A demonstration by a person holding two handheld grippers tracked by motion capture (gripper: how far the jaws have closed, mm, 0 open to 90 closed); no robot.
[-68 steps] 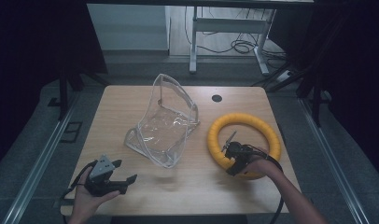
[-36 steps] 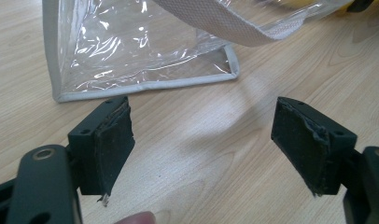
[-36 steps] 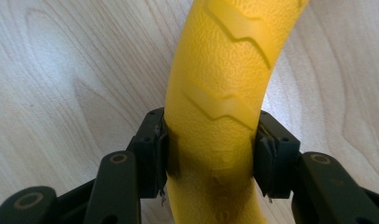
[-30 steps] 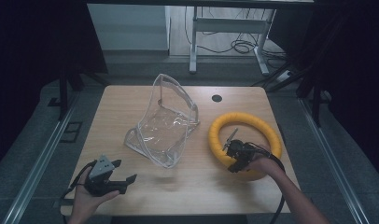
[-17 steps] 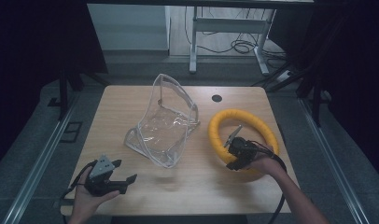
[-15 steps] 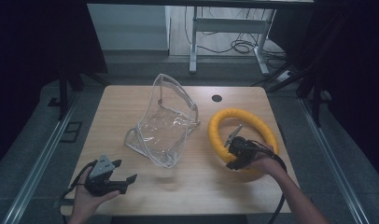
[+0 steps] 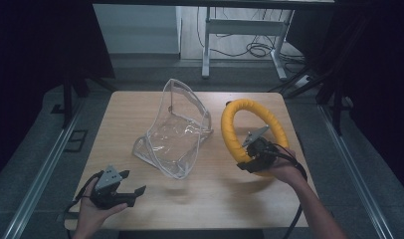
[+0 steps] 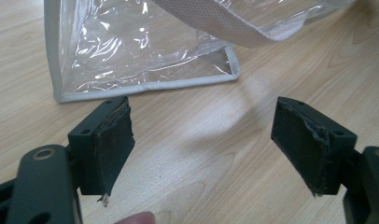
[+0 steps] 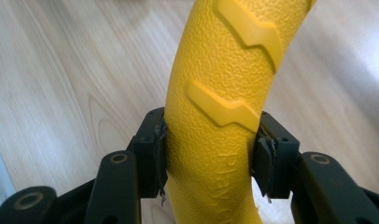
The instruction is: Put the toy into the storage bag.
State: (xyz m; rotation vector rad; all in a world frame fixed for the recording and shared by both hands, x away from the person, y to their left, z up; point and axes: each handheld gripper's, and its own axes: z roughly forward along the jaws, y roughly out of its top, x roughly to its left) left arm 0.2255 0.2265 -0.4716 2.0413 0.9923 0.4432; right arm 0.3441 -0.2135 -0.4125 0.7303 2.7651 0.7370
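A yellow textured ring (image 7: 240, 119) (image 9: 225, 70) stands tilted up on the table's right side, its far arc lifted off the wood. My right gripper (image 7: 253, 155) (image 9: 207, 154) is shut on the ring's near arc, one pad on each side. A clear plastic bag (image 7: 175, 132) (image 8: 136, 42) with a grey trim lies at the table's middle, its mouth gaping. My left gripper (image 7: 126, 191) (image 8: 204, 140) hovers open near the front left edge, nothing between its pads, pointing toward the bag's near corner.
The wooden table (image 7: 140, 104) carries a small dark disc (image 7: 229, 104) at its back right. Bare wood lies between the two grippers. A desk frame and cables (image 7: 250, 47) stand on the floor behind the table.
The right gripper has lifted and tipped the yellow ring up from flat, so its far side now stands off the table. The left gripper has stayed put.
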